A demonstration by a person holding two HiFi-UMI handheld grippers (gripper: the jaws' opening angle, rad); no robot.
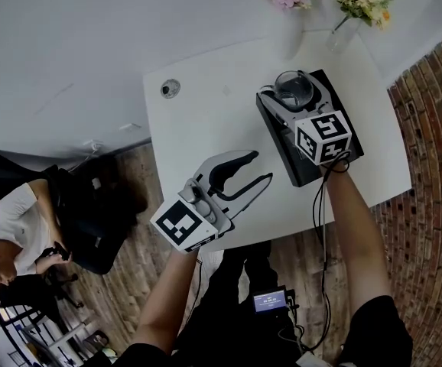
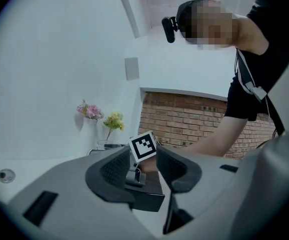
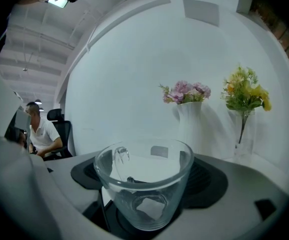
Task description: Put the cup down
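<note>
Head view first: the right gripper (image 1: pixel 295 98) is over a black block (image 1: pixel 313 167) lying on the white table (image 1: pixel 206 113), with a clear glass cup (image 1: pixel 291 86) caught between its jaws. In the right gripper view the jaws are closed in on the cup's (image 3: pixel 143 189) sides. It stands upright, handle away from the camera, and nothing shows inside it. Its base sits low over the dark surface, though whether it touches is hard to tell from here.

The left gripper (image 1: pixel 258 167) hangs over the table's near edge, well apart from the block. Its jaws are spread wide around empty air.

A white vase (image 3: pixel 190 124) of pink flowers and a glass vase (image 3: pixel 243 141) of yellow ones stand at the far edge. A seated person (image 1: pixel 14 228) is off to the left.
</note>
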